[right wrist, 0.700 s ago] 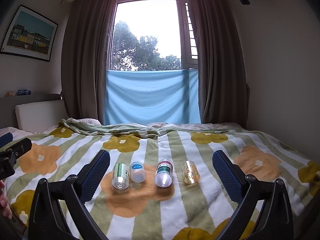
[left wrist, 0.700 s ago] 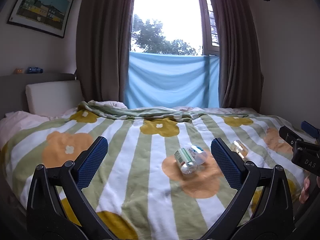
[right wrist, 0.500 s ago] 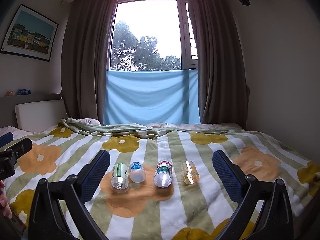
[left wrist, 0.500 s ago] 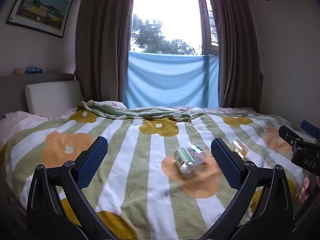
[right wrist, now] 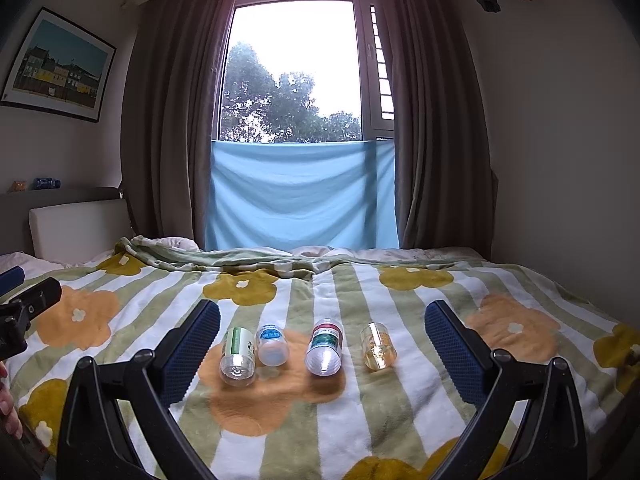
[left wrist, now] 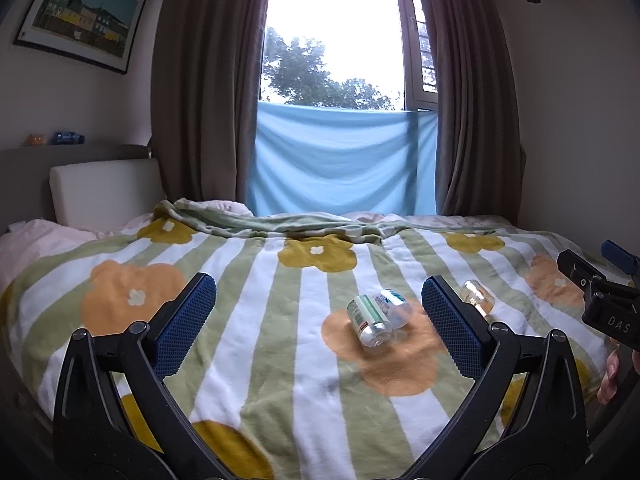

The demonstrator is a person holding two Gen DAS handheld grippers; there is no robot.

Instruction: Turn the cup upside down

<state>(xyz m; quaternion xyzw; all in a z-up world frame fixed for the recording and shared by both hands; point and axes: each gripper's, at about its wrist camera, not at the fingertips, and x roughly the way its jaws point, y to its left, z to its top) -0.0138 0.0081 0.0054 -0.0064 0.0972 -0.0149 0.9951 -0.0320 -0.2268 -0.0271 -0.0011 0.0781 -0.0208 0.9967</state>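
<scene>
- Right wrist view: four clear cups lie on their sides in a row across the blanket (right wrist: 360, 432), all between my right gripper's (right wrist: 322, 344) pads. Left to right: green cup (right wrist: 238, 356), blue cup (right wrist: 273, 345), red cup (right wrist: 325, 347), amber cup (right wrist: 378, 346).
- Green cup and blue cup lie just beside each other, maybe touching; I cannot tell. Red cup sits apart from them, amber cup apart again.
- Left wrist view: only three cups show. Green cup (left wrist: 368, 320) and blue cup (left wrist: 394, 307) lie on an orange flower, right of centre. Amber cup (left wrist: 477, 297) peeks out past my right-hand pad (left wrist: 452, 328). The red cup is hidden there, likely behind that pad.
- Left wrist view also catches my right gripper (left wrist: 600, 296) at the far right edge, with fingertips of my hand (left wrist: 608, 376) below it. The right wrist view shows my left gripper (right wrist: 24, 316) at its far left edge, and a fingertip low down.
- Left gripper (left wrist: 318, 312): spread wide, empty, pads off the blanket, touching nothing.
- Right gripper: spread wide too, empty, held above the blanket short of the row.
- Both views: window, blue cloth (right wrist: 300, 196), brown curtains, framed picture (right wrist: 58, 68) on the left wall.
</scene>
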